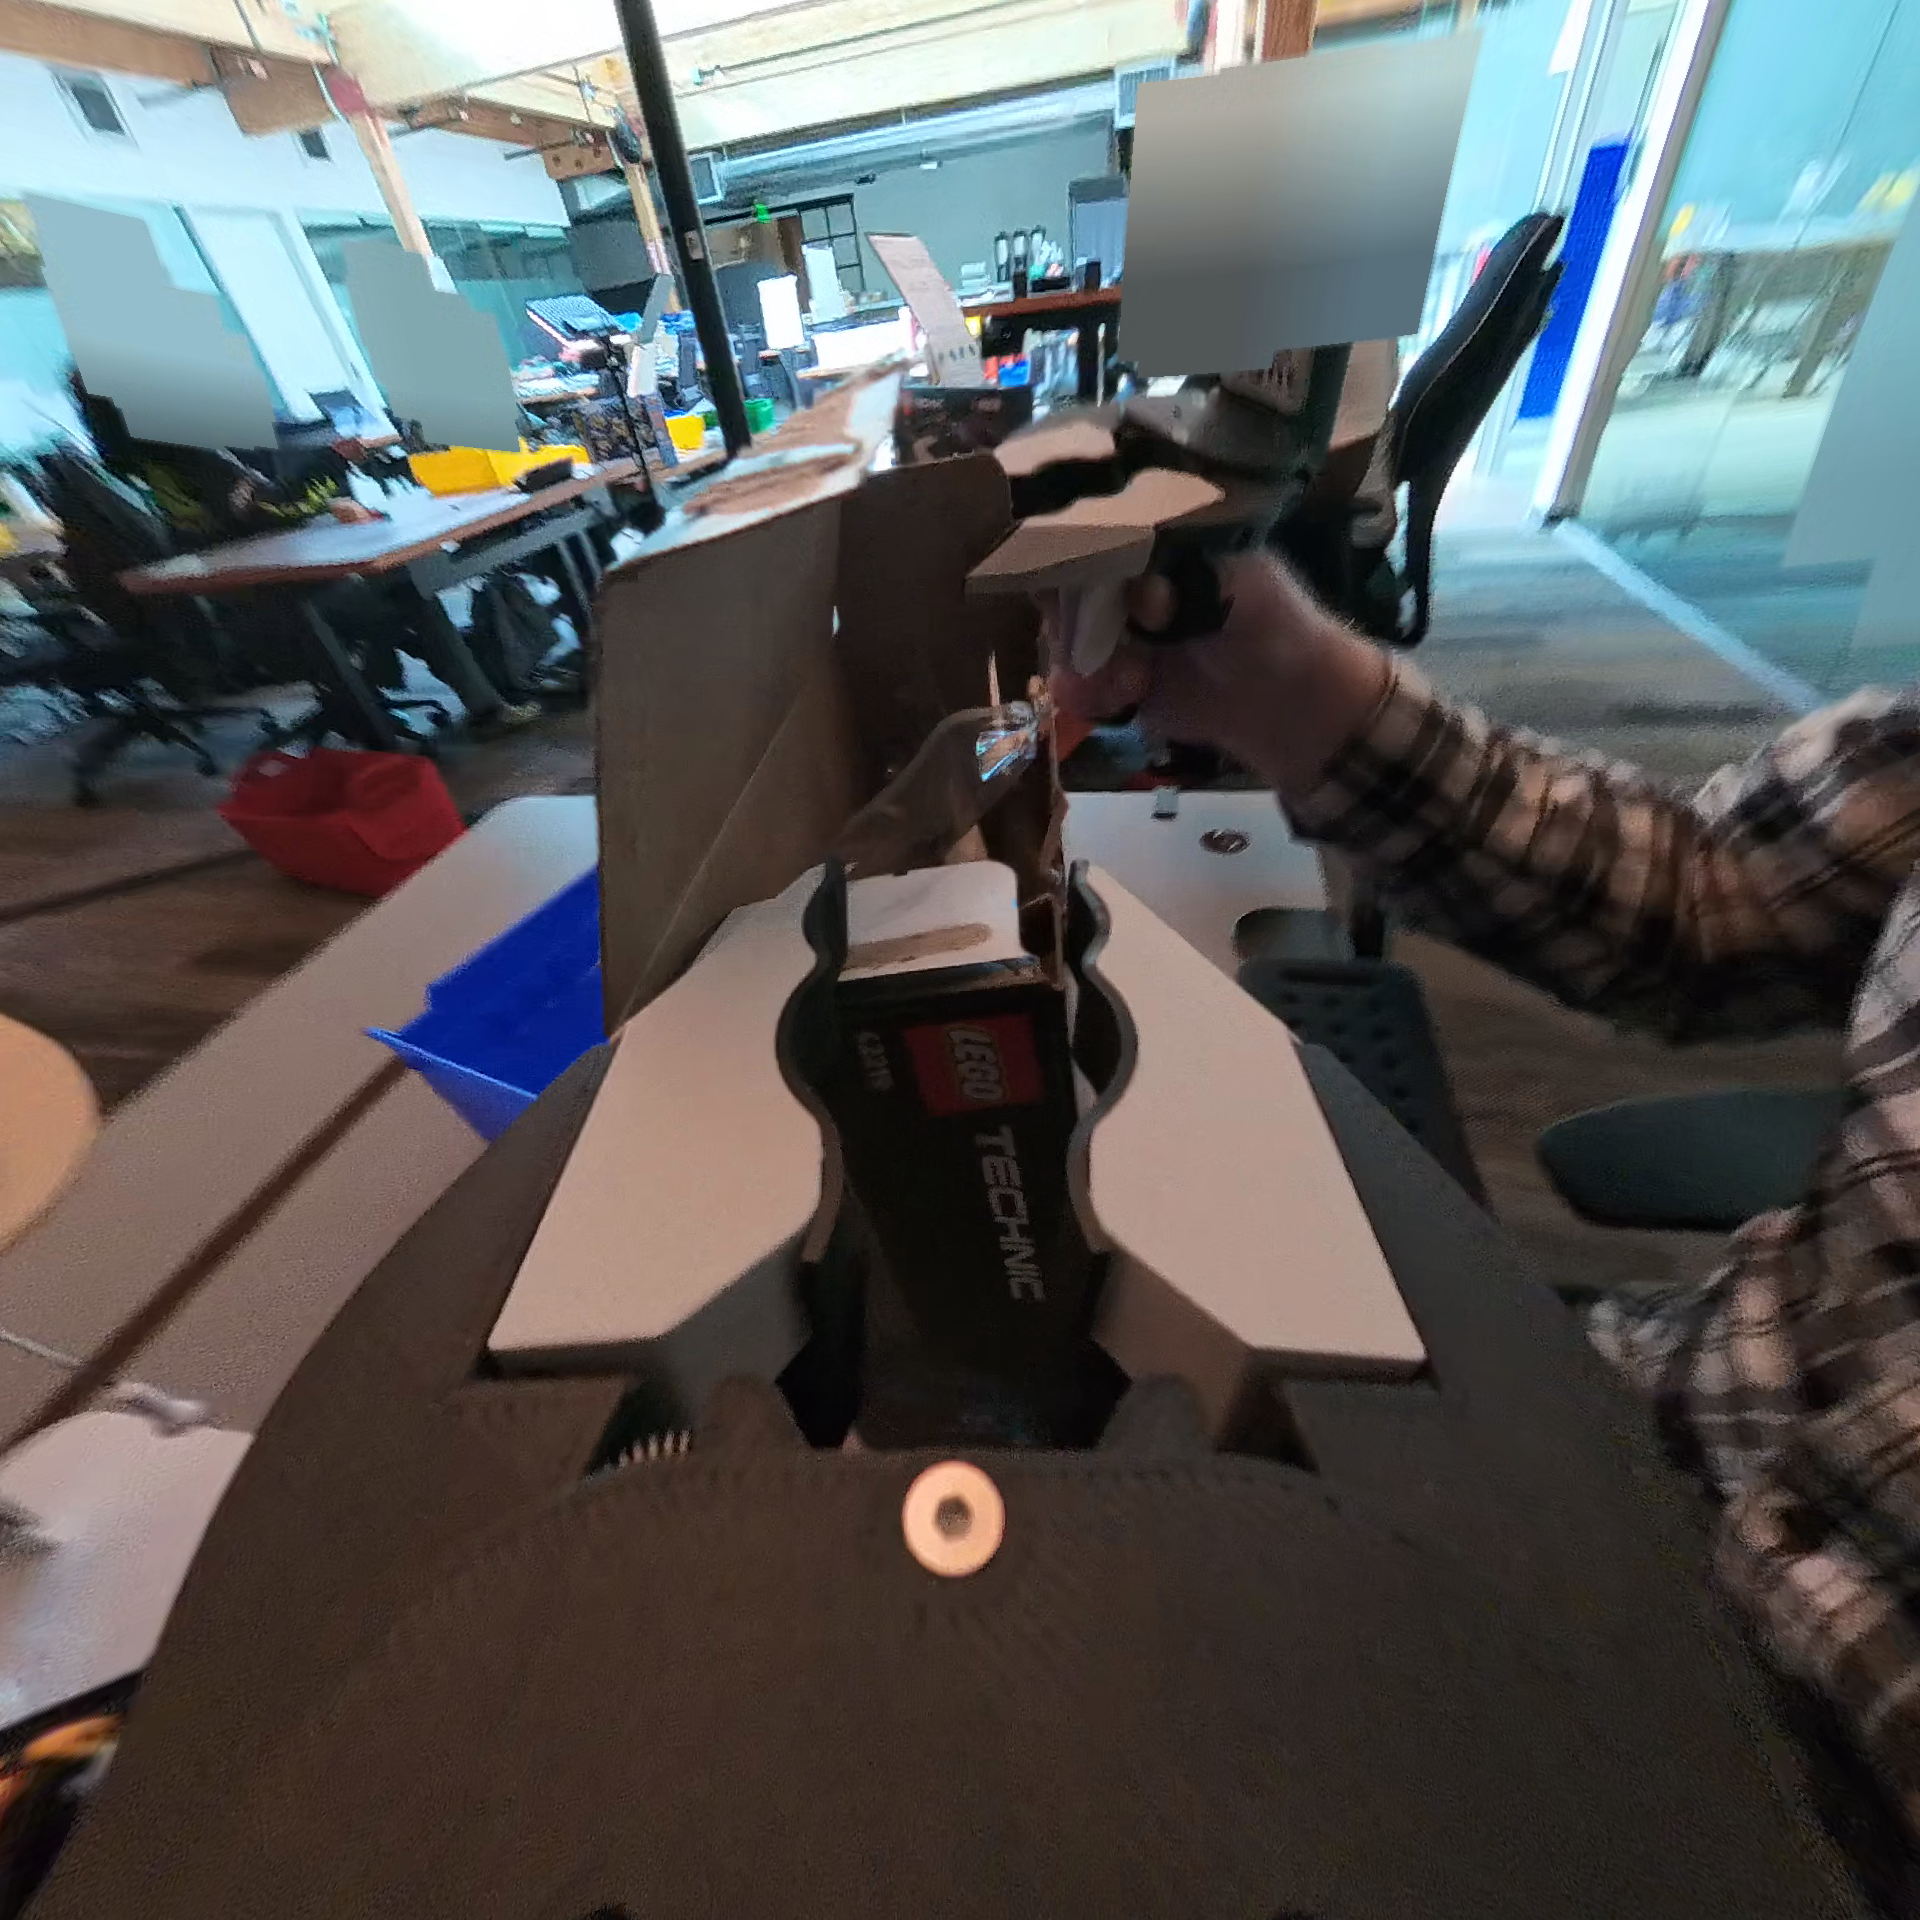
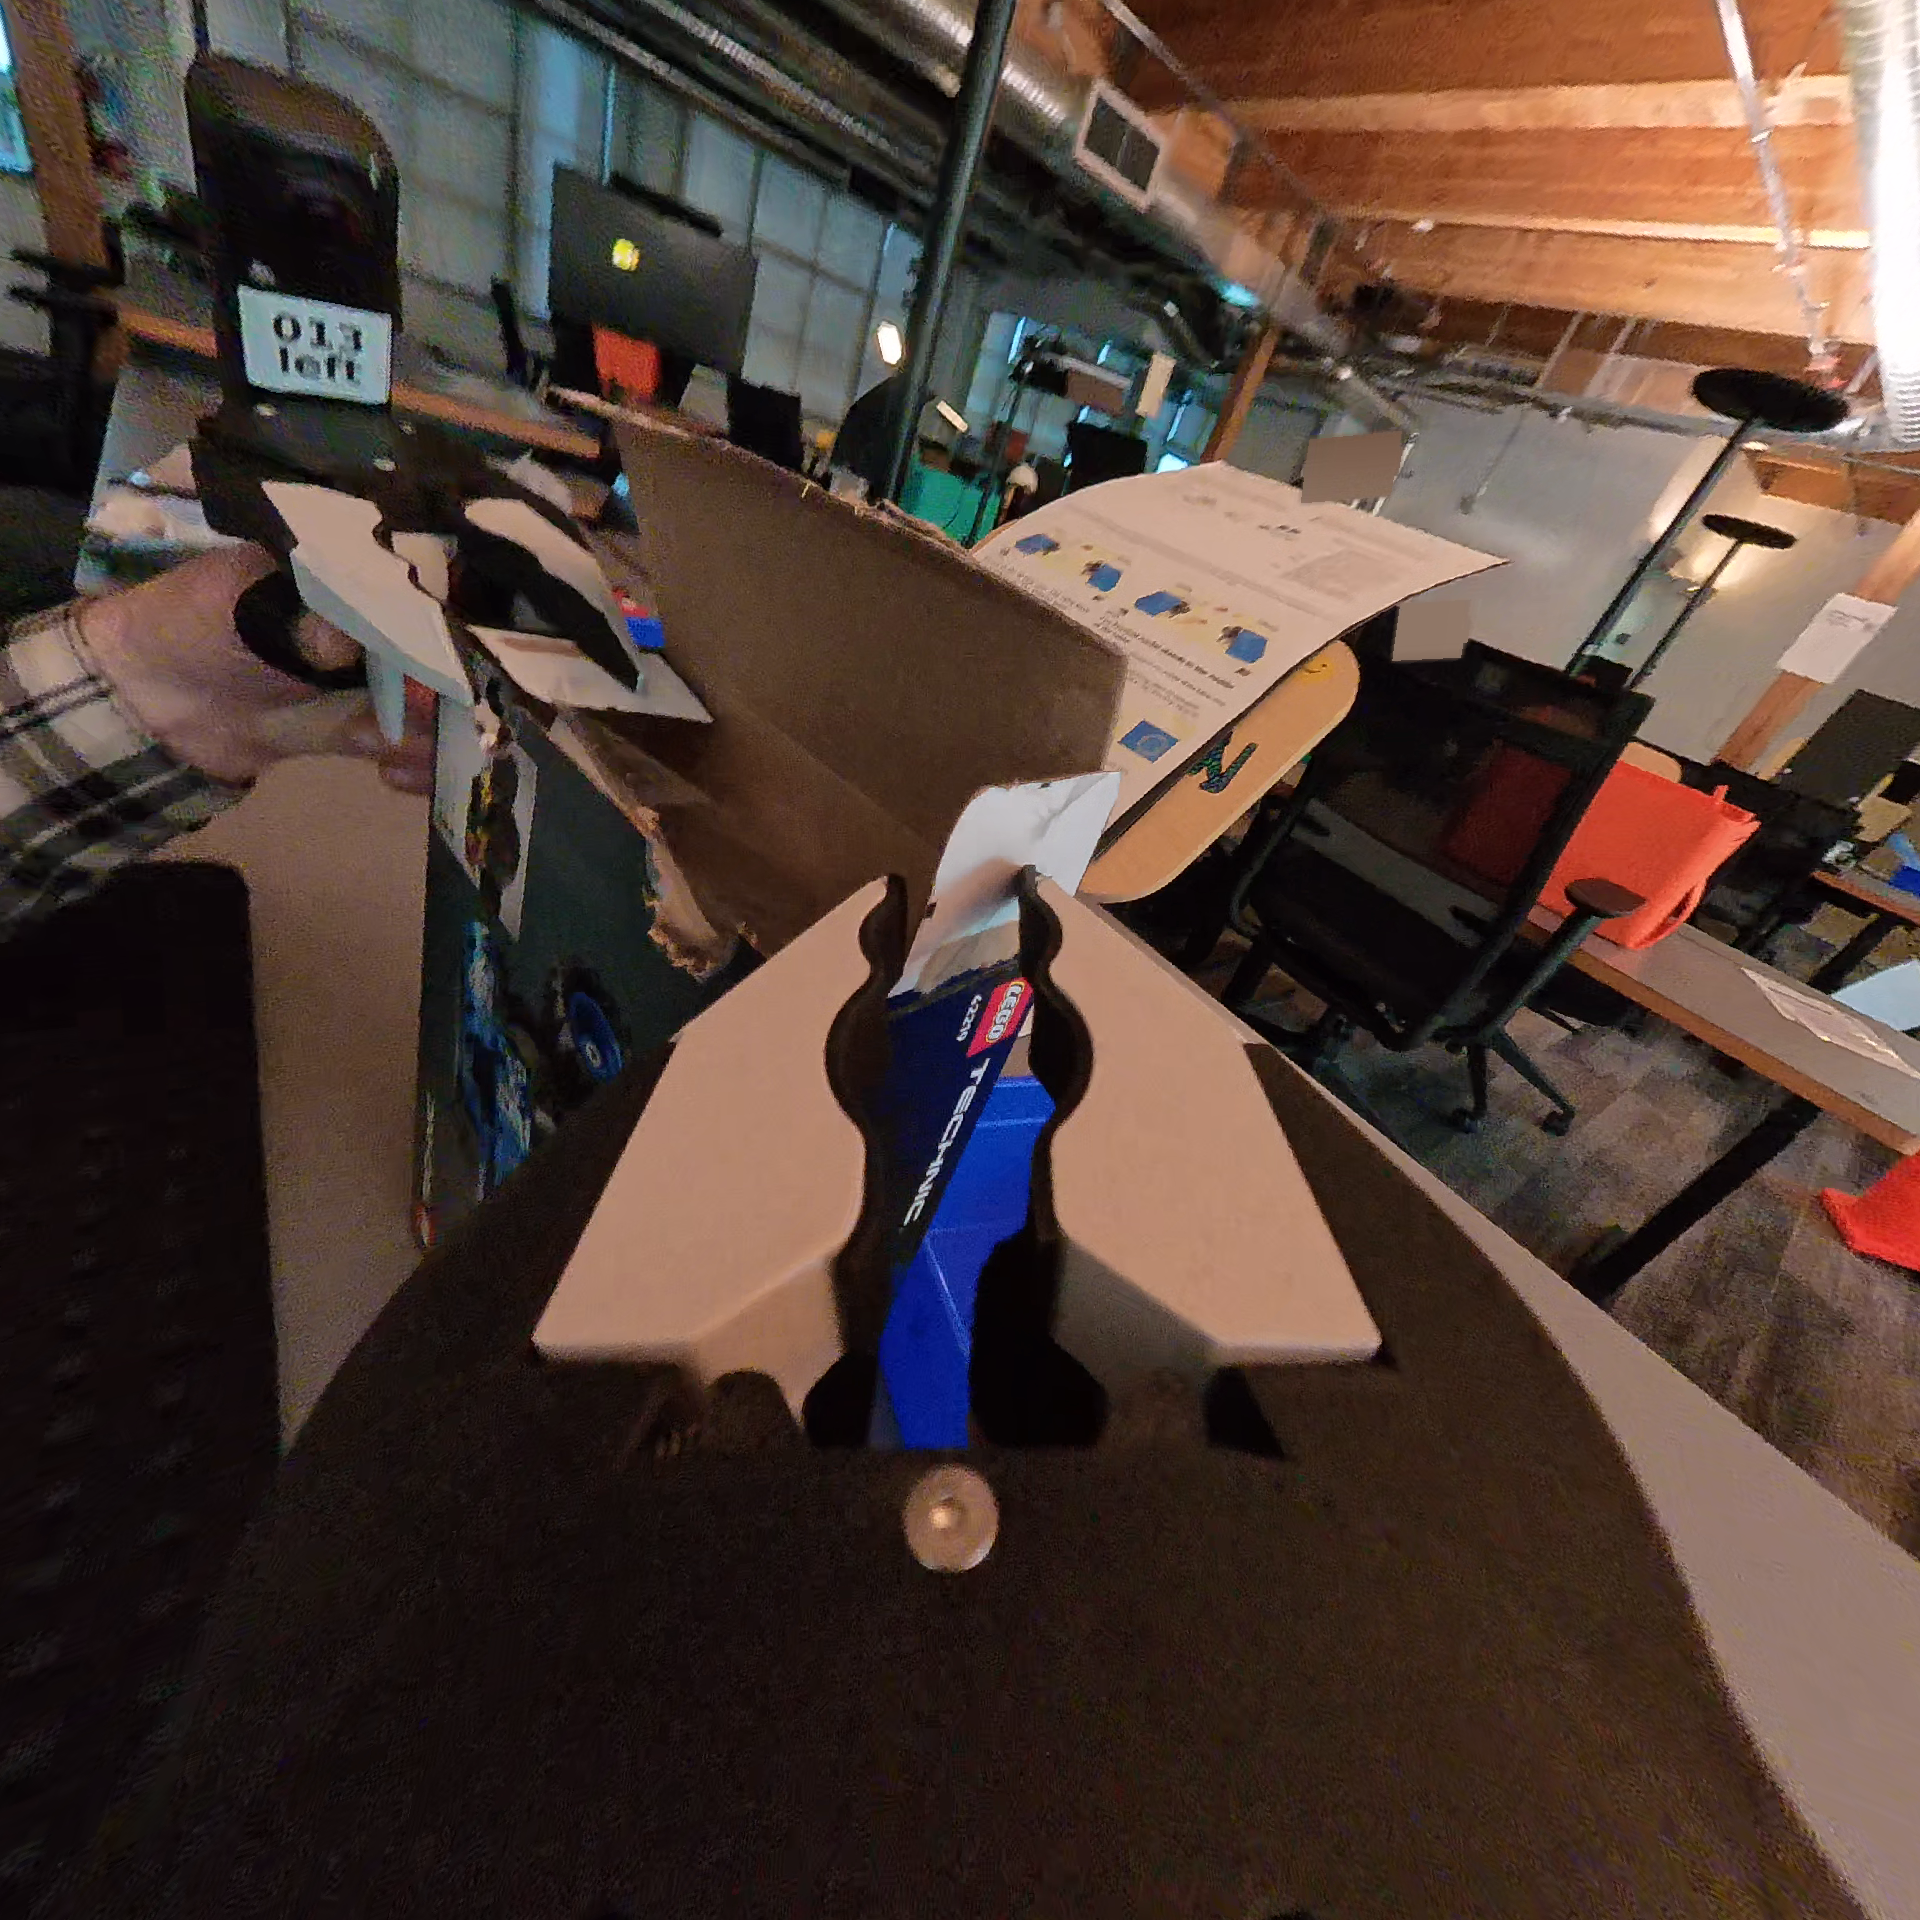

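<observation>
Two grippers hold one box between them, up off the desk [image 1: 1164, 831]. The left gripper [image 1: 951, 904] is clamped on one end of the box [image 1: 956, 1122], right where a dark printed end panel sits between its fingers. The right gripper [image 2: 956, 904] is pinched on a white end flap [image 2: 1023, 831] at the other end. Past the left gripper, brown flaps [image 1: 717, 727] of the opened box stand up, with a bit of clear tape [image 1: 1003, 738] hanging off one edge. The right gripper shows there too, above and ahead, held by a hand [image 1: 1236, 665].

The box looks like thin card, so I think it is light and bends easily. The flaps are floppy and may tear if pulled hard. The stiff folded ends look like the best place to hold it.

Below and to the left of the left gripper sits a blue bin [image 1: 509, 1018]. A red bin [image 1: 343, 816] is farther off on the floor.
</observation>
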The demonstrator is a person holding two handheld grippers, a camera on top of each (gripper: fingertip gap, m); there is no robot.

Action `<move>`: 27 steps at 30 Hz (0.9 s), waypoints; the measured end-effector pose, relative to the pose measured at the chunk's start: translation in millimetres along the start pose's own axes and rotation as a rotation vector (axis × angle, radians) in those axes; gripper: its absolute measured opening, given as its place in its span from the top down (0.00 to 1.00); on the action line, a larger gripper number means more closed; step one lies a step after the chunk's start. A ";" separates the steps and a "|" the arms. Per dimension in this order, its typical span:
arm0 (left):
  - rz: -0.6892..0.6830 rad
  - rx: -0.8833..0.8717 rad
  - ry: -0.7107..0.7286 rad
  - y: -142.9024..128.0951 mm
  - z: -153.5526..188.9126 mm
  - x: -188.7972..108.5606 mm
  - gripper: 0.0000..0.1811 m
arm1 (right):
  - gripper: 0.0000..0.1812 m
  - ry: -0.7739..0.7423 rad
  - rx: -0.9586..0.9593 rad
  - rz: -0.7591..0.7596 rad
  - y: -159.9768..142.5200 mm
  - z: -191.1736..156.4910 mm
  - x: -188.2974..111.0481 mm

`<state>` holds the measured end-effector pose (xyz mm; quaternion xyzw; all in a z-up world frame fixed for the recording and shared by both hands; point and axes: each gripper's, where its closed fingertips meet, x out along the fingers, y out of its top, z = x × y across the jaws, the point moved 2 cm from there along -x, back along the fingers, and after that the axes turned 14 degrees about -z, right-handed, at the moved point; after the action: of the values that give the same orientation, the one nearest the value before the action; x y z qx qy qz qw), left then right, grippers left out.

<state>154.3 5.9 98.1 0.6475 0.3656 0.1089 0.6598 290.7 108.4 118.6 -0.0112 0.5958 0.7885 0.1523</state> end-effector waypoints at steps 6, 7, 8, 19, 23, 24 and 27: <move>0.084 -0.236 -0.161 8.0 -11.7 -2.0 0.76 | 0.93 -0.089 0.038 0.095 -2.1 2.0 -3.9; 0.071 -0.234 -0.130 7.1 -14.5 -0.6 0.70 | 0.94 -0.099 0.033 0.095 -2.4 2.4 -4.6; 0.064 -0.232 -0.124 6.9 -14.7 0.4 0.70 | 0.94 -0.105 0.033 0.102 -2.9 3.2 -5.3; 0.100 -0.314 -0.075 15.3 -24.3 14.3 0.58 | 0.95 -0.118 0.212 0.241 -6.9 9.9 -13.8; 0.145 -0.366 -0.076 17.6 -32.1 14.9 0.58 | 0.96 -0.183 0.124 0.243 -6.0 6.9 -15.4; 0.159 -0.380 -0.096 18.8 -32.3 14.4 0.58 | 0.96 -0.194 0.112 0.247 -6.4 6.7 -16.5; 0.163 -0.403 -0.098 20.2 -34.4 16.1 0.59 | 0.96 -0.197 0.125 0.269 -6.9 6.6 -18.6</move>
<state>150.9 45.3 115.1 0.5343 0.2504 0.2011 0.7819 311.3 112.1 117.7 0.1554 0.6218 0.7606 0.1037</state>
